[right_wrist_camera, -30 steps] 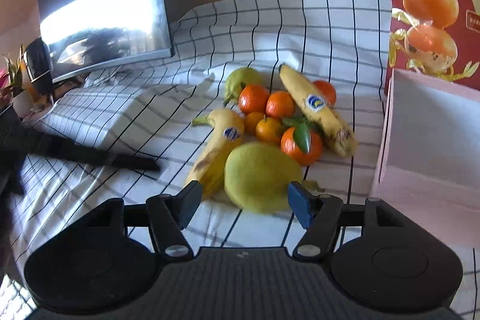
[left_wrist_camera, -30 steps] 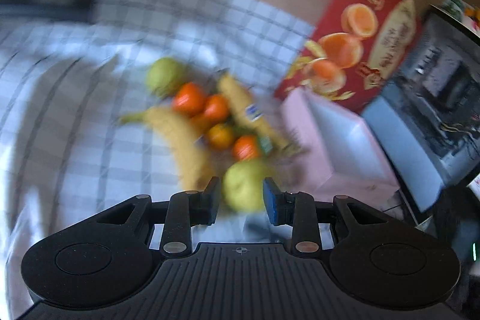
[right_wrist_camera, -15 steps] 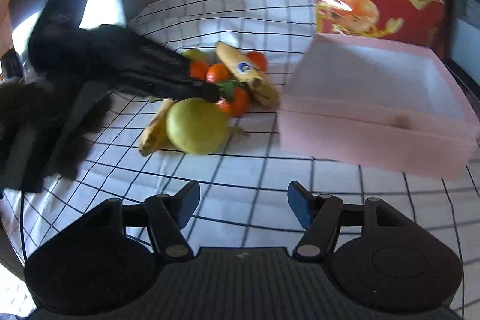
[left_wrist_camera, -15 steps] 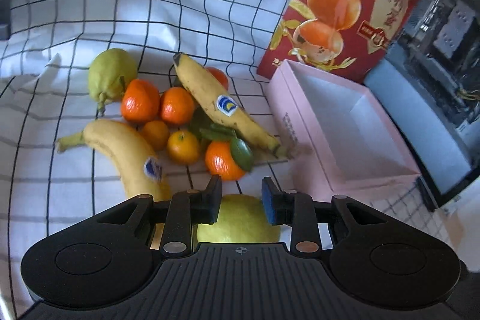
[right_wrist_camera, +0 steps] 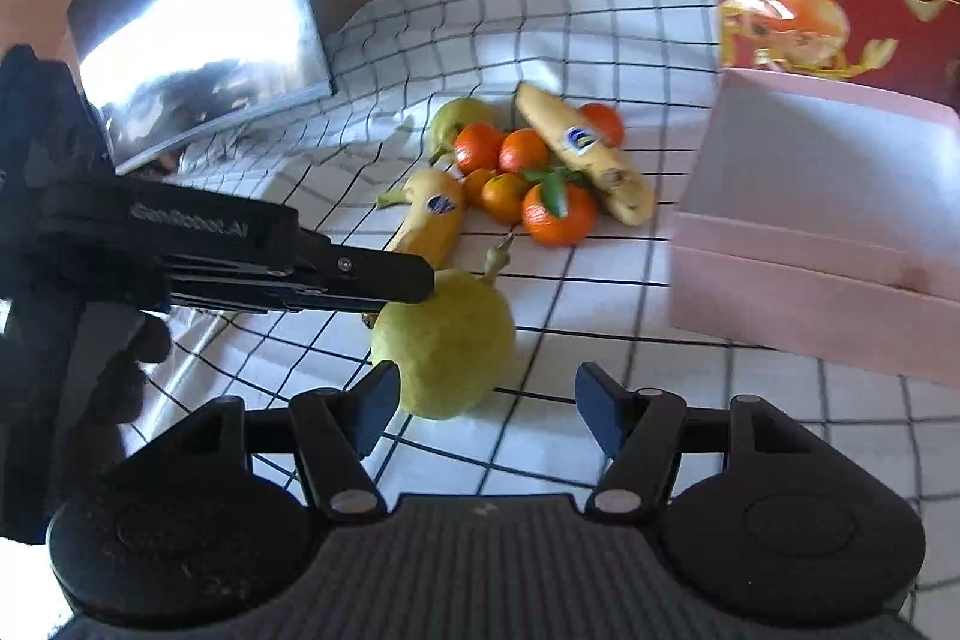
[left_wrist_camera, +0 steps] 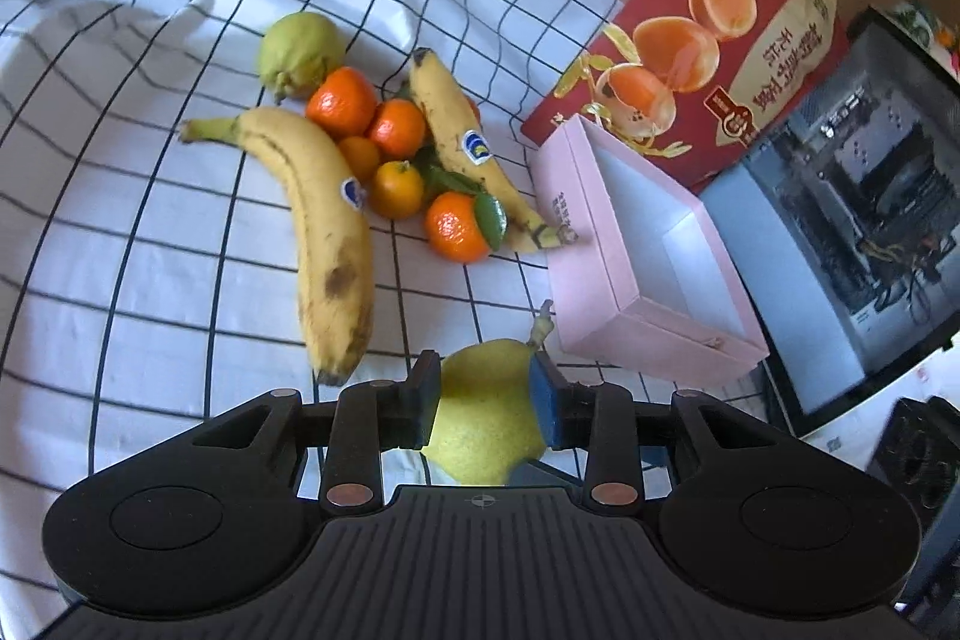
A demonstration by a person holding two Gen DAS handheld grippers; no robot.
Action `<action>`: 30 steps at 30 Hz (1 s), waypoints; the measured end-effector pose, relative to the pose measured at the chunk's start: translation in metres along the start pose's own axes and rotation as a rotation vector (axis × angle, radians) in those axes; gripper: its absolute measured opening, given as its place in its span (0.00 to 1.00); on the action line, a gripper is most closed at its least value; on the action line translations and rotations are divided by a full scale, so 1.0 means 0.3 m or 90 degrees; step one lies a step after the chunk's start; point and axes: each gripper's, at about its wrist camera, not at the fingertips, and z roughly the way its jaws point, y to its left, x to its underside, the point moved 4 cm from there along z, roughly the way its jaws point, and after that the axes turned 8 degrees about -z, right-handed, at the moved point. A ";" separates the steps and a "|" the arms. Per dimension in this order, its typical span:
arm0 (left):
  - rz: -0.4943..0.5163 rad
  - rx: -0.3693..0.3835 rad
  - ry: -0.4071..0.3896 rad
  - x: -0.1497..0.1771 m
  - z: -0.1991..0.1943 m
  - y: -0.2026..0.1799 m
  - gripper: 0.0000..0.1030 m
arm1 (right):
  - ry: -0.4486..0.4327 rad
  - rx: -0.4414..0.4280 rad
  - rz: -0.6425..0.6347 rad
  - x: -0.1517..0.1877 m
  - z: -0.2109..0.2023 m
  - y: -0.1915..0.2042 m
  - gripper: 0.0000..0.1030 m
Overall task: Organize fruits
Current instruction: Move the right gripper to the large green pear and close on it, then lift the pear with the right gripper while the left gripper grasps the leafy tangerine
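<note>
My left gripper (left_wrist_camera: 485, 397) is shut on a yellow-green pear (left_wrist_camera: 486, 424), held just above the checked cloth with its stem up. In the right wrist view the same pear (right_wrist_camera: 444, 340) sits under the left gripper's black finger (right_wrist_camera: 360, 277). My right gripper (right_wrist_camera: 485, 412) is open and empty just in front of that pear. Behind lie two bananas (left_wrist_camera: 327, 232) (left_wrist_camera: 462, 142), several mandarins (left_wrist_camera: 459, 226) and a second green pear (left_wrist_camera: 300, 49). An open, empty pink box (left_wrist_camera: 636, 256) stands to the right of the fruit.
A white cloth with black grid lines (left_wrist_camera: 150, 244) covers the table. A red orange-printed carton (left_wrist_camera: 708, 58) leans behind the pink box. A monitor (left_wrist_camera: 858, 232) stands at the right, and another screen (right_wrist_camera: 198, 40) at the back left.
My left gripper has closed on the near pear and lifted it slightly. My right gripper has swung back toward the fruit and come nearer to the pear, still open.
</note>
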 end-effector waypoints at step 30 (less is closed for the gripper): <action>0.260 -0.159 -0.102 -0.065 0.095 -0.163 0.32 | 0.052 0.118 -0.140 0.056 -0.122 -0.013 0.61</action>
